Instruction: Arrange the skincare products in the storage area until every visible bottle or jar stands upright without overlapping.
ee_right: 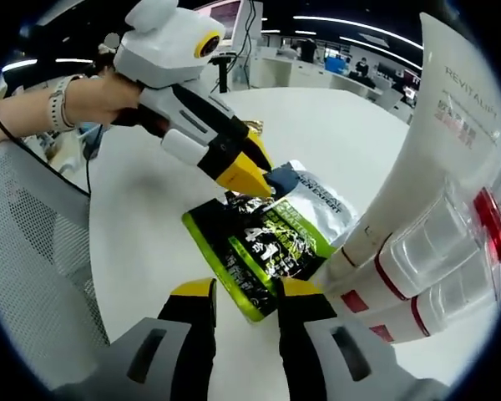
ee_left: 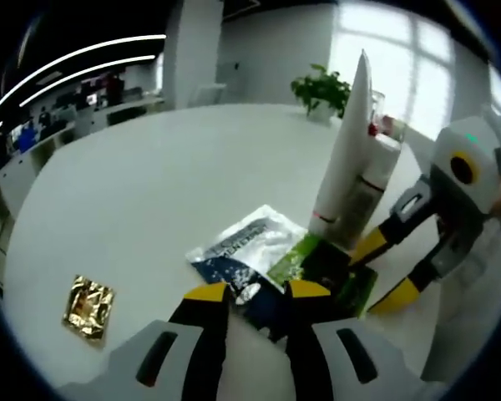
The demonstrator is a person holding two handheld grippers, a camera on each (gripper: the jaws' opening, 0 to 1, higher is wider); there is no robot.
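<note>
On the white table [ee_left: 150, 192] a silver and blue sachet [ee_left: 250, 238] overlaps a green and black sachet [ee_left: 317, 263]. Behind them a tall white tube [ee_left: 351, 142] stands on its cap, next to a clear bottle with red bands [ee_left: 376, 184]. My left gripper [ee_left: 257, 291] is open, and the silver sachet's blue corner lies between its jaws. My right gripper [ee_left: 388, 269] comes in from the right, open, at the green sachet's edge. The right gripper view has the left gripper [ee_right: 252, 171] at the silver sachet [ee_right: 317, 200], the green sachet [ee_right: 267, 251] before the right gripper [ee_right: 244, 288], the tube [ee_right: 434, 150] and the bottle [ee_right: 451, 259].
A gold foil sachet [ee_left: 89, 307] lies alone at the near left. A potted plant [ee_left: 321, 88] stands at the table's far edge. A person's hand [ee_right: 92, 96] holds the left gripper, with a mesh chair [ee_right: 33, 251] beside the table.
</note>
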